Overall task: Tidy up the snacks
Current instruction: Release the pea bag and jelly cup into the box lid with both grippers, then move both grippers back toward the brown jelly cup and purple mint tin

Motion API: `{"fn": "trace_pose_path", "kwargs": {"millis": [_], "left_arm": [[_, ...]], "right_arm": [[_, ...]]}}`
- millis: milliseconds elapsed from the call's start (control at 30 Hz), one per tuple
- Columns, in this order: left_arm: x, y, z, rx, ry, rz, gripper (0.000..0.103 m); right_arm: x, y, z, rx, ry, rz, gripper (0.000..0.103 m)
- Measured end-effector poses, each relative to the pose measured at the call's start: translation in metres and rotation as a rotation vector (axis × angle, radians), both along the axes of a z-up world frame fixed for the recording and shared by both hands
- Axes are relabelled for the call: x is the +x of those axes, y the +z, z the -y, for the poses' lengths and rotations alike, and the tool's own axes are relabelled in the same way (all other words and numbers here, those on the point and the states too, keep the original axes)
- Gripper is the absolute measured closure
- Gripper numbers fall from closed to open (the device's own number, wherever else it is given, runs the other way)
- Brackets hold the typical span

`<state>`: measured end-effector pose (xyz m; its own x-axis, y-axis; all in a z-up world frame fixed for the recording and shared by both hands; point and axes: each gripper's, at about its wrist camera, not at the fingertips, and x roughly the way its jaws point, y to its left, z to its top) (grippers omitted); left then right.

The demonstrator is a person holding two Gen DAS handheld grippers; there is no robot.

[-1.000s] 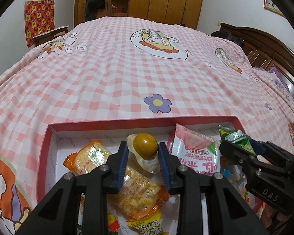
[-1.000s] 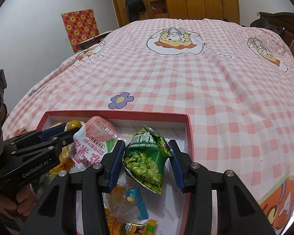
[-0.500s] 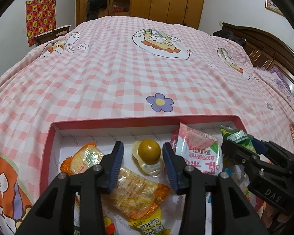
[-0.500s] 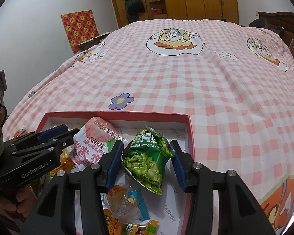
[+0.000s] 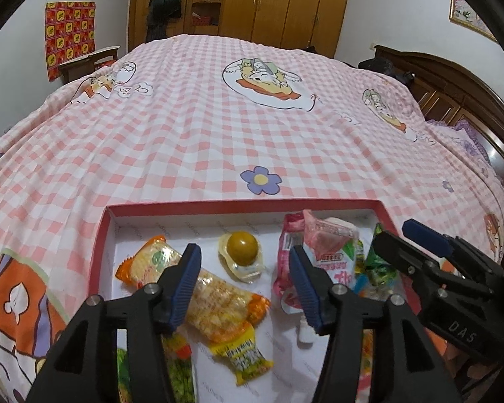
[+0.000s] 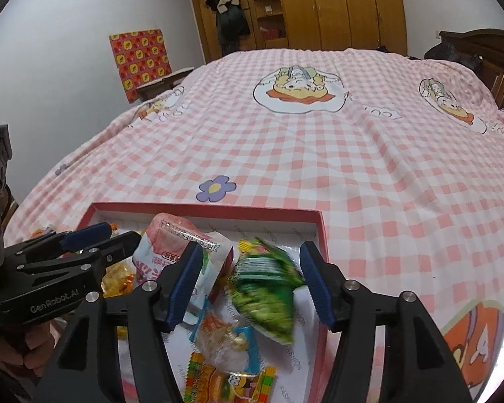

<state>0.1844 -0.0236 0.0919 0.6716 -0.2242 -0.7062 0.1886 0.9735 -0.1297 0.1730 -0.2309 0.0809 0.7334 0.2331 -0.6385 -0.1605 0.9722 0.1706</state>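
From my left wrist view, the left gripper (image 5: 243,277) has just been opening; its jaws stand spread, and the jelly cup (image 5: 241,256) lies free between them in the red box (image 5: 101,235). The orange cracker pack (image 5: 198,294) lies under my left finger, and the pink pouch (image 5: 322,255) sits beside the right one.

From my right wrist view, the right gripper (image 6: 250,282) has also just been opening. Its fingers are apart, and the green pea bag (image 6: 267,285), blurred, sits between them in the box's right corner, no pad pressing it.
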Motion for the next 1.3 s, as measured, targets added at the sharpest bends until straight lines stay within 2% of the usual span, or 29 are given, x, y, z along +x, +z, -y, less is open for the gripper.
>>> {"fn": "trace_pose_path", "kwargs": {"millis": [400,633,1033,1300], "left_arm": [[-0.036,0.023,-0.002,0.014,-0.014,0.041,0.045],[-0.061,0.028,-0.006,0.020,-0.012,0.034,0.045],[-0.108,0.019,-0.025,-0.010,0.013,-0.005,0.044],[-0.134,0.009,-0.032,0.000,0.008,-0.043,0.044]], "right_arm": [[-0.030,0.017,-0.004,0.015,0.020,0.037,0.041],[-0.053,0.022,-0.008,0.022,0.037,0.043,0.041],[-0.095,0.015,-0.018,0.026,0.062,0.006,0.041],[-0.118,0.004,-0.021,0.035,0.070,-0.029,0.041]]}}
